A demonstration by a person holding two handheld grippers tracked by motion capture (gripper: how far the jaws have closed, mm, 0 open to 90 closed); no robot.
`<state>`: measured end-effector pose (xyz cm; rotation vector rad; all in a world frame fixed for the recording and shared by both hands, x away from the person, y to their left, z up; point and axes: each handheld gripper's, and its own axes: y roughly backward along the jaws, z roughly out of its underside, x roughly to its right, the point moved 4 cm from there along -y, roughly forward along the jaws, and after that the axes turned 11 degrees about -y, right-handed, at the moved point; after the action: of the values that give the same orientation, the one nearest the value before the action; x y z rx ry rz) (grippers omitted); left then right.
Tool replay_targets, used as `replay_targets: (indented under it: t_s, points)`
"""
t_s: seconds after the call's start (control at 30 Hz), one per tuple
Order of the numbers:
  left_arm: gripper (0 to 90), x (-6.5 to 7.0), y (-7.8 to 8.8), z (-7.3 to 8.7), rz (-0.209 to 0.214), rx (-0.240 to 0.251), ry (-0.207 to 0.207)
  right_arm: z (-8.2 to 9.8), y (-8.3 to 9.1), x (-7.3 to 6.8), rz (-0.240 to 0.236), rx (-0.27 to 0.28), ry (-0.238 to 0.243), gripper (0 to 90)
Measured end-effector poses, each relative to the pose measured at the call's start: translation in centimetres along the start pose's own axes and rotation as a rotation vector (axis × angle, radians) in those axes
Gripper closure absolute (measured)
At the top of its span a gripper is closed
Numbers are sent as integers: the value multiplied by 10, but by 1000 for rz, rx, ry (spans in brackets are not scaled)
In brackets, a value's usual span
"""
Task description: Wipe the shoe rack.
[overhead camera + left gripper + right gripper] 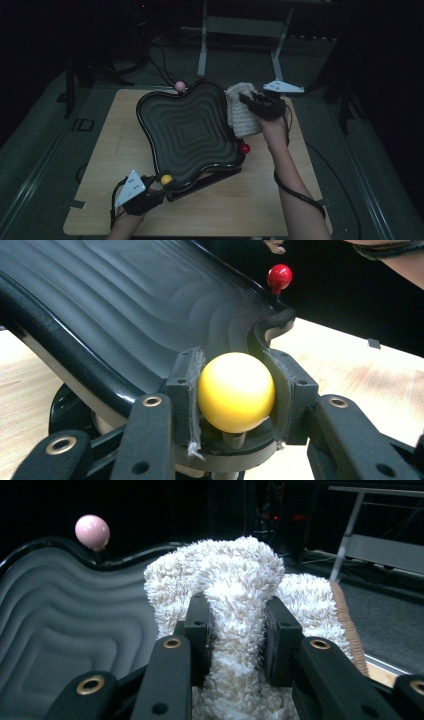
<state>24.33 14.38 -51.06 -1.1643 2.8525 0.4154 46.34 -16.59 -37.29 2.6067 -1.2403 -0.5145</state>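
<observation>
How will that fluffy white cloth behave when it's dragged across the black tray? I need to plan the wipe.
The cloth probably stays floppy: it bunches and folds where the right gripper pinches it. Its shaggy pile looks light and soft, so it should follow the ridges of the tray rather than slide stiffly over them.

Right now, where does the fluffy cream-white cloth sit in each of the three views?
High view: the fluffy cream-white cloth lies right of centre, against the ridged black tray's right edge, pinched by the right gripper.
Left gripper view: I cannot make it out here.
Right gripper view: the cloth bulges up at centre, between the jaws.
Shared landmark: the tray, in the left gripper view and at the right gripper view's left.
</observation>
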Motion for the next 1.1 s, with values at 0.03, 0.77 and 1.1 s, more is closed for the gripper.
replay_targets:
  t_s: [0.03,0.77,1.1]
  points:
    - [598,0,0,0,-1,-2,-1,-3,-5,-2,0,-6,-5,697]
    - [598,0,0,1,-5,9,2,-12,-89,-17,80,-136,62,678]
    - [599,0,0,1,-5,9,1,6,-80,-8,90,-167,52,671]
